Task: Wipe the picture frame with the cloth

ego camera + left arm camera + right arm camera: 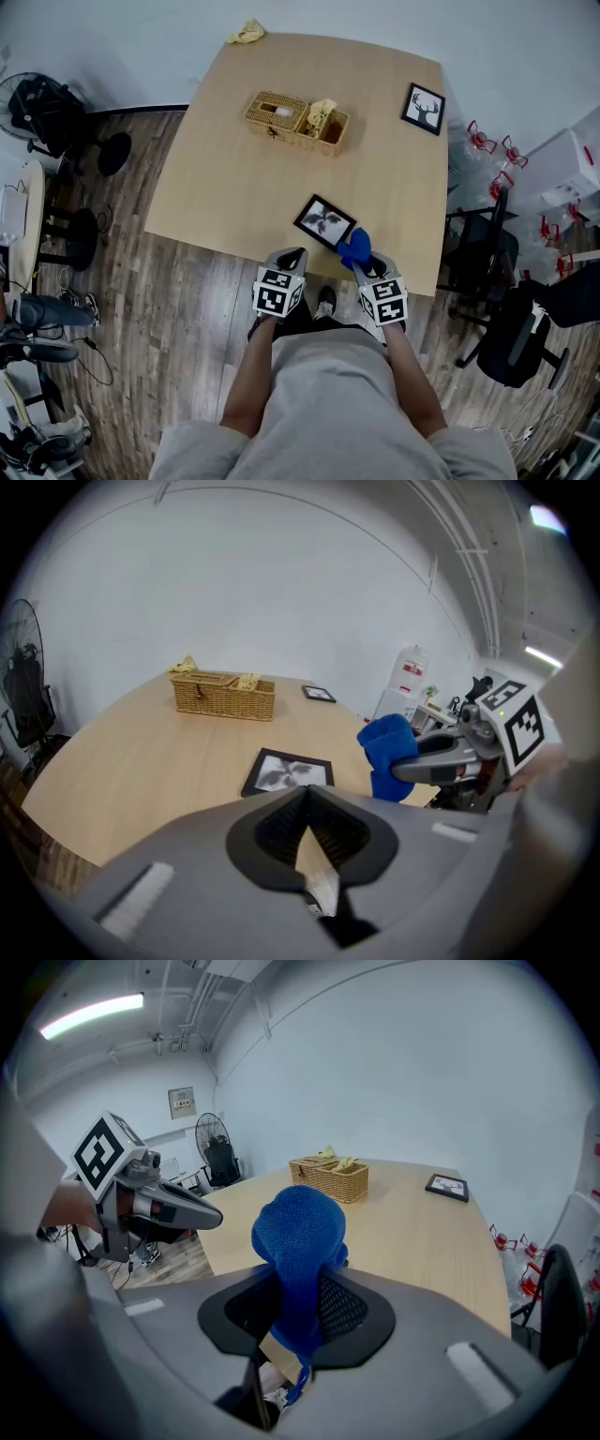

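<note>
The picture frame (325, 222) lies flat on the desk (225, 206), close to the near edge and turned at an angle, with a black border around a grey print. The right claw (361, 265) is clamped on a blue cloth (298, 1232), which bunches up in a rounded wad above the jaws, with a thin tail hanging below them. In the head view the wad sits just beside the frame's right corner, and the left gripper view shows it to the right of the frame; whether it touches the frame cannot be told. The left claw (292, 253) is held over the near edge of the desk, just left of the frame. Its jaws are pressed together with nothing between them. Farther back on the desk stands a wicker basket (296, 122). A second small frame (424, 108) lies at the far right, and a yellow rag (247, 33) lies at the far edge.
</note>
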The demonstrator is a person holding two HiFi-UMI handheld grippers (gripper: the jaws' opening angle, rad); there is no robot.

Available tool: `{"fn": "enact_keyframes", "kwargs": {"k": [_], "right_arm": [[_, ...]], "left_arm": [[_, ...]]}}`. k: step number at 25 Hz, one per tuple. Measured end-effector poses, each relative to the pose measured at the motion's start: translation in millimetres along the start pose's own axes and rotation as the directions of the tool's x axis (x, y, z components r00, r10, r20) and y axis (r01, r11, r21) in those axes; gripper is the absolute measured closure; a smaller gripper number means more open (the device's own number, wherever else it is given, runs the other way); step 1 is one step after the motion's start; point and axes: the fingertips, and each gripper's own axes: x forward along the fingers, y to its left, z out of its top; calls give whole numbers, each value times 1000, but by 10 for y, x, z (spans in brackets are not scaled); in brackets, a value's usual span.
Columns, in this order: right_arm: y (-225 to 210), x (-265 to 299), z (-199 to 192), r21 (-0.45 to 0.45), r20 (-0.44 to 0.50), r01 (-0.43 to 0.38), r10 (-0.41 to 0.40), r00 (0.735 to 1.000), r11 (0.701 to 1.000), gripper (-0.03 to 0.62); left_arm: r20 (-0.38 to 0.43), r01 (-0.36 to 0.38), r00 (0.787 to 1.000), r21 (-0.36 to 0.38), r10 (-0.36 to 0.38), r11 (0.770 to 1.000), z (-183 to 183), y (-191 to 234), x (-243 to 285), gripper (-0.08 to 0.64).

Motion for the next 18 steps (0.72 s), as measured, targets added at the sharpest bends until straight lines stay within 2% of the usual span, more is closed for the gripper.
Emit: {"fn": "enact_keyframes", "kwargs": {"k": [18], "right_arm": [[-46,-17,2,-2,2,8,-8,1000,1000,502]], "left_arm": [[-14,2,1000,-9,-2,1000,-24,-9,40,508]]}}
